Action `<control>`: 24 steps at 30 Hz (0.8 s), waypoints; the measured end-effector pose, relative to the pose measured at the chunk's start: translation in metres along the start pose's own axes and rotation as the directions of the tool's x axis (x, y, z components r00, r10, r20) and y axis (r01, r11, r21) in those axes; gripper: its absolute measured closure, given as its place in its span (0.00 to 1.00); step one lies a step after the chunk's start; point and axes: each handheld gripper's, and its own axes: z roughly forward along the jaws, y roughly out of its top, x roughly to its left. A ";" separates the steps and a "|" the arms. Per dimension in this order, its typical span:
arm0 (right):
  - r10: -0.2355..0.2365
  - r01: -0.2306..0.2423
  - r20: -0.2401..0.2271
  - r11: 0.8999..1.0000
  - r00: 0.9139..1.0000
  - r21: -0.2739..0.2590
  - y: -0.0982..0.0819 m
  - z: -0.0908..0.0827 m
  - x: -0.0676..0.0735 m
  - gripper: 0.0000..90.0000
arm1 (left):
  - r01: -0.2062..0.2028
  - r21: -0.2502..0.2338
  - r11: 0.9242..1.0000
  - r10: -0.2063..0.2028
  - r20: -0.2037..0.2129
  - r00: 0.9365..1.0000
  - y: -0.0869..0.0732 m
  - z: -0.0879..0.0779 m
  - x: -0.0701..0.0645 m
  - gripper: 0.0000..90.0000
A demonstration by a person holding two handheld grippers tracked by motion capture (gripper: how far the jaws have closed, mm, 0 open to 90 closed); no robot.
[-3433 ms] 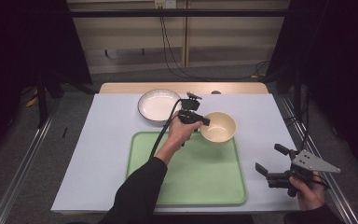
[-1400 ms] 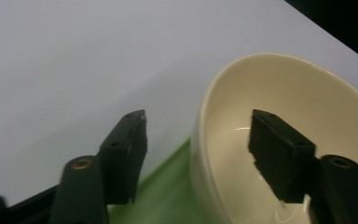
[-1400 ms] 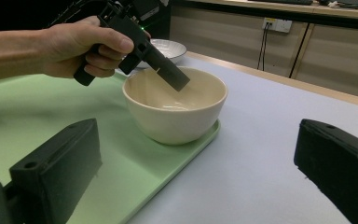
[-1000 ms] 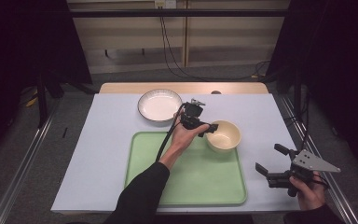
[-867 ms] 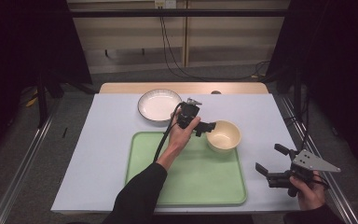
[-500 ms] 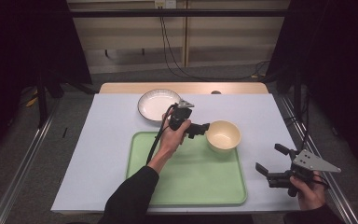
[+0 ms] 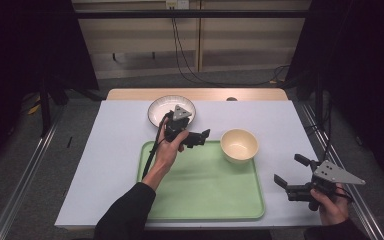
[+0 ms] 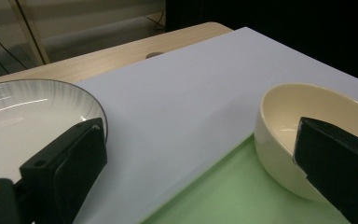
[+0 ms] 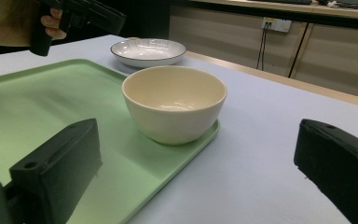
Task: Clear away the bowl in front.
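- Cream bowl (image 7: 239, 145): upright in green tray (image 7: 205, 190), at its 1 o'clock corner; set down, untouched.
- Left gripper (image 7: 200, 137): jaws just opening, released, nothing between; at bowl's 9 o'clock.
- Right gripper (image 7: 287, 172): jaws spread, empty, idle at bowl's 4 o'clock.
- White plate (image 7: 166, 109): outside tray, at 11 o'clock.

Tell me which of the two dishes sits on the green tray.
The deep cream bowl, at the green tray's far right corner. The shallow white plate with a dark rim lies beyond the tray, directly on the pale mat.
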 end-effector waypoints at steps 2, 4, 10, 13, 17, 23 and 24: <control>0.004 -0.004 -0.005 1.000 1.000 0.003 0.000 -0.001 0.000 0.00 | 0.009 -0.008 1.000 -0.009 -0.006 1.000 -0.001 -0.002 0.001 0.03; -0.001 0.001 -0.017 1.000 1.000 0.004 0.000 -0.001 -0.001 0.00 | 0.012 -0.020 1.000 -0.012 -0.016 1.000 -0.004 -0.007 0.003 0.04; -0.001 0.001 -0.013 1.000 1.000 0.003 0.000 -0.001 -0.001 0.00 | 0.023 -0.013 1.000 -0.023 -0.040 0.999 -0.011 -0.019 0.006 0.03; 0.004 -0.004 -0.012 1.000 1.000 0.005 0.000 -0.001 0.000 0.00 | 0.035 -0.027 0.999 -0.036 -0.052 0.998 -0.015 -0.030 0.011 0.02; 0.003 -0.003 -0.006 1.000 1.000 0.002 0.000 0.000 0.000 0.00 | 0.024 -0.043 0.999 -0.028 -0.085 0.996 -0.020 -0.044 0.016 0.02; 0.004 -0.004 -0.002 1.000 1.000 0.004 0.000 0.000 0.000 0.00 | 0.025 -0.066 0.997 -0.032 -0.105 0.994 -0.023 -0.063 0.022 0.02; 0.004 -0.004 -0.002 1.000 1.000 0.004 0.000 0.000 0.000 0.00 | 0.025 -0.066 0.997 -0.032 -0.105 0.994 -0.023 -0.063 0.022 0.02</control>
